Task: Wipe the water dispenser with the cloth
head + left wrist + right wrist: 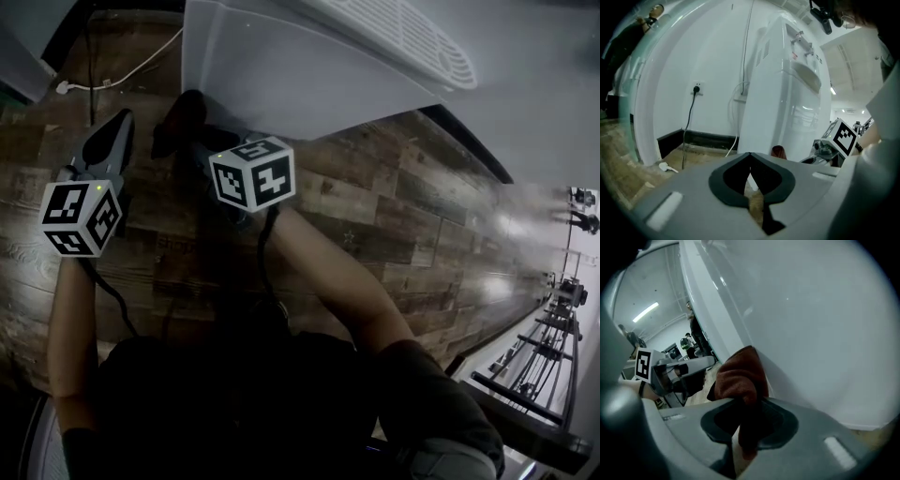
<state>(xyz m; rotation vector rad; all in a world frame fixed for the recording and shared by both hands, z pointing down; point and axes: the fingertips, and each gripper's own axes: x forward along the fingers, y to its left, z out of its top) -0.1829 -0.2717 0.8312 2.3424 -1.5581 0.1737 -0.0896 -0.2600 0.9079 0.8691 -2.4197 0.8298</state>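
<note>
Pinching the cloth, your right claw holds it against the white side of the dispenser, low near the floor; your left claw hangs alongside, tips together, nothing between them.

The water dispenser has a smooth white plastic shell with a soft gloss that catches pale reflections. The grille on its top, at 1 o'clock in the head view, is ribbed plastic. The cloth is rust-brown, napped and matt. The left gripper and right gripper are matt grey plastic, darker round the jaws. The left one's marker cube has flat matt faces. The floor is grained wood-look plank, shinier toward 3 o'clock.
</note>
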